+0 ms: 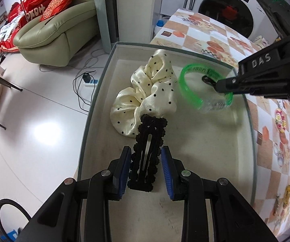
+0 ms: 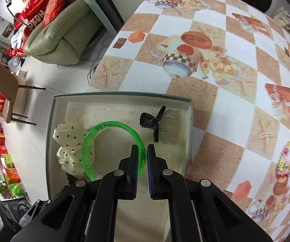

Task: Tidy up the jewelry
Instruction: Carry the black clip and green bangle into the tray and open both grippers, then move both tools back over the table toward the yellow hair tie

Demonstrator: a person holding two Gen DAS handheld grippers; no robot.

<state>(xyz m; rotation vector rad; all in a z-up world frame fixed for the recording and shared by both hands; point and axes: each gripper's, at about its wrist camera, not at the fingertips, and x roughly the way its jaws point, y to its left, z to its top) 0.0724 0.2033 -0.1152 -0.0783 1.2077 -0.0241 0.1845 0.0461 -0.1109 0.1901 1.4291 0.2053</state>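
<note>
Left gripper [image 1: 146,161] pinches a black scalloped snap hair clip [image 1: 148,151] between its blue pads, clip hanging over the floor of the shallow box [image 1: 96,109]. Right gripper [image 2: 143,161] clamped tight on the rim of a translucent green bangle [image 2: 96,147], also held above the box interior. Cream satin scrunchie with black dots [image 1: 145,96] lies inside the box, just beside the bangle and under the clip's far end. Small black claw clip [image 2: 152,121] sits near the box's far right corner. Bead bracelet [image 2: 286,161] lies on the checked tablecloth [image 2: 205,100], outside the box.
</note>
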